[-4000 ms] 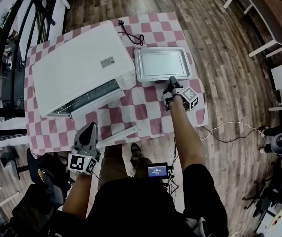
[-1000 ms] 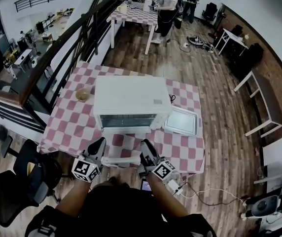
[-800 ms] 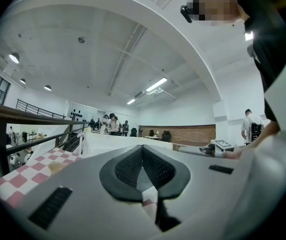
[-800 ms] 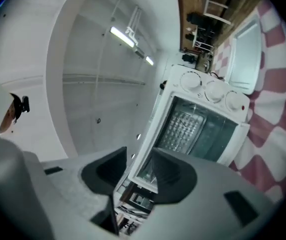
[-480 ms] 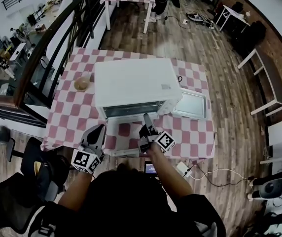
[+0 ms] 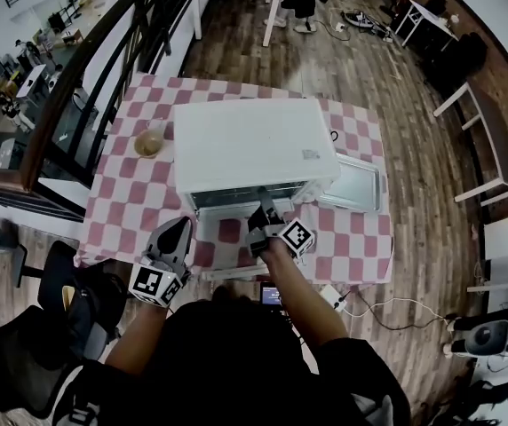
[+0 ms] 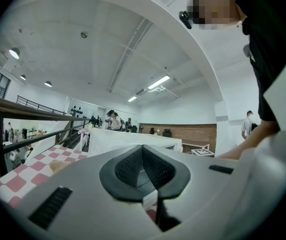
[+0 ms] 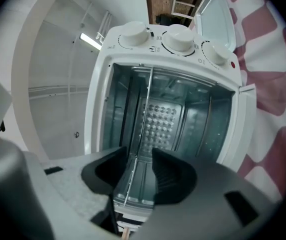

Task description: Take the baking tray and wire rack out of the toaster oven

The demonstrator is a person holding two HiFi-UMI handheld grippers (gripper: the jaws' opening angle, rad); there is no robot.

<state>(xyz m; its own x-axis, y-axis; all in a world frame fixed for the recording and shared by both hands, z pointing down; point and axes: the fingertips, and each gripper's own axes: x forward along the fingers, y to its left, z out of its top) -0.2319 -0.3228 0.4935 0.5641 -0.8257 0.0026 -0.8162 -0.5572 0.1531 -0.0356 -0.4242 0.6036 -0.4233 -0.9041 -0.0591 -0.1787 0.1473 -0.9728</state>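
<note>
Working on the second item, by the look of it: lining up the right gripper at the open mouth of the white boxy toaster oven mid-frame in the head view, jaws parted and gripping nothing, framing the thin metal wire rack sitting edge-on inside the cavity. Lying outside on the red-checked tablecloth, just right of the oven: the shallow silver baking tray. Hanging back at lower left: the left gripper, jaws pressed together on nothing. Next, probably: easing forward, closing on the rack's front wire, drawing it straight out. Hard telling whether the ribbed grey panel between the right jaws belongs to the rack.
</note>
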